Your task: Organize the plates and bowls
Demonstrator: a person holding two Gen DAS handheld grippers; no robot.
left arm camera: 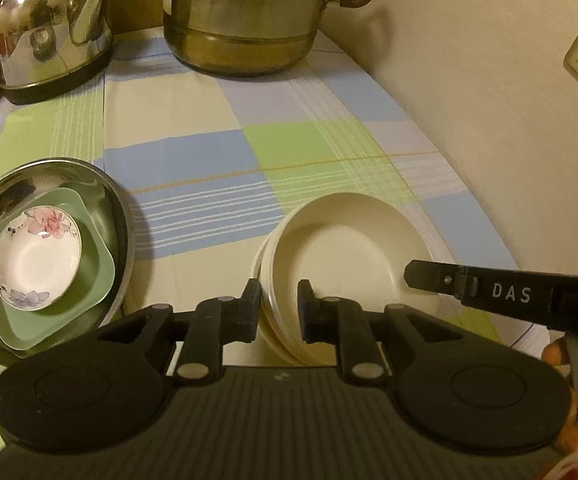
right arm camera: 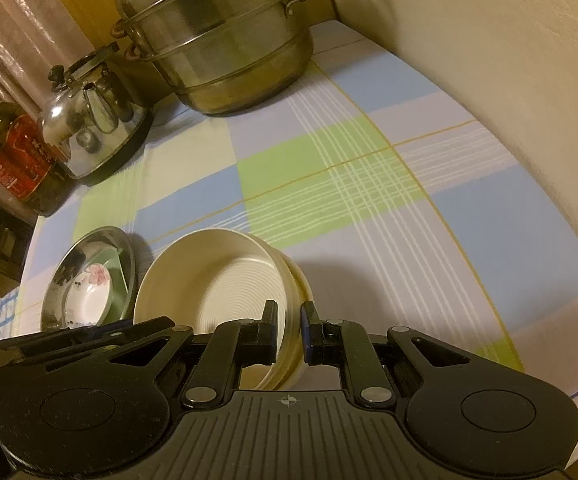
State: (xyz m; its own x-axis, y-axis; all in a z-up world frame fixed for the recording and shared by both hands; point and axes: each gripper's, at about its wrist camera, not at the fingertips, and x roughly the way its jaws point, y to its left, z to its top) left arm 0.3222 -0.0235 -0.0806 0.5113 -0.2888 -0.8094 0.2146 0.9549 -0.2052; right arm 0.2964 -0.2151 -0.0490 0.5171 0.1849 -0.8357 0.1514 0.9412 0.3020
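Note:
A stack of cream bowls (left arm camera: 341, 256) sits on the checked tablecloth; it also shows in the right wrist view (right arm camera: 225, 276). My left gripper (left arm camera: 279, 308) is shut on the stack's near left rim. My right gripper (right arm camera: 289, 332) is shut on its right rim, and one right finger (left arm camera: 433, 276) reaches over the bowl in the left wrist view. To the left a steel basin (left arm camera: 101, 184) holds a green square plate (left arm camera: 93, 272) with a small flowered bowl (left arm camera: 37, 264) on top; the basin also shows in the right wrist view (right arm camera: 69, 264).
A large steel steamer pot (left arm camera: 245, 20) and a steel kettle (left arm camera: 53, 28) stand at the back. A bottle (right arm camera: 13, 152) stands at the far left. A cream wall (left arm camera: 489, 100) with sockets runs along the right edge of the table.

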